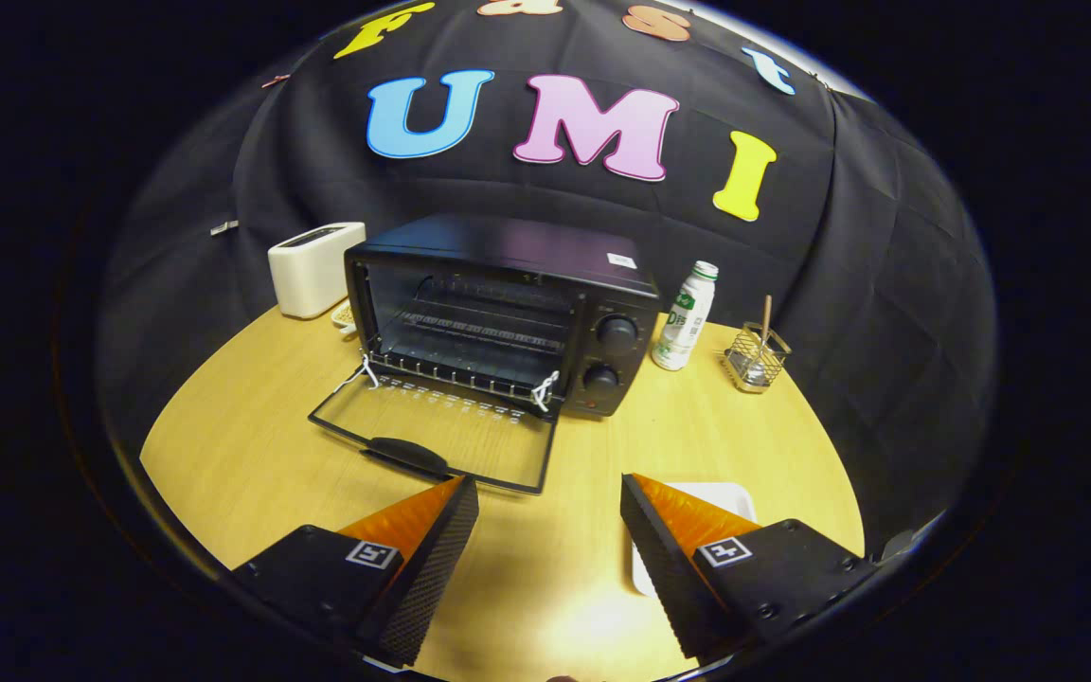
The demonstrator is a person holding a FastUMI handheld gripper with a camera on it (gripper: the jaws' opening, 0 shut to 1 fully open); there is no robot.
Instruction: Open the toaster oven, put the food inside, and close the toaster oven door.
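- While the claw (pixel 549 493) hovers low over the wooden surface (pixel 252 445), its two fingers (pixel 432 540) stand wide apart with nothing between them, just bare wood.
- And the toaster oven (pixel 508 313) is already open! It sits beyond the fingers, black, with its glass door (pixel 437 436) folded right down flat onto the surface.
- That door's dark handle (pixel 408 455) lies at the near edge, just ahead of the left finger.
- White cords (pixel 545 388) are tied at both door hinges.
- Inside the cavity, a wire rack (pixel 479 332) is on show; whether anything rests on it, I cannot tell.
- Two round knobs (pixel 617 332) stack one above the other on the oven's right-hand panel.
- Now look by the right finger: a white tray (pixel 721 497) peeks out from behind it, touching the finger's outline. Most of it is hidden, so what it carries I cannot tell.
- Off to the left of the oven, a white toaster (pixel 313 267) stands close beside it, with a small pale item tucked between them, too hidden to name.
- To the right of the oven, a white bottle (pixel 686 317) with a green label stands upright, just beside the knob panel.
- Further right again, a small wire holder (pixel 756 358) with a stick (pixel 766 317) poking up out of it.
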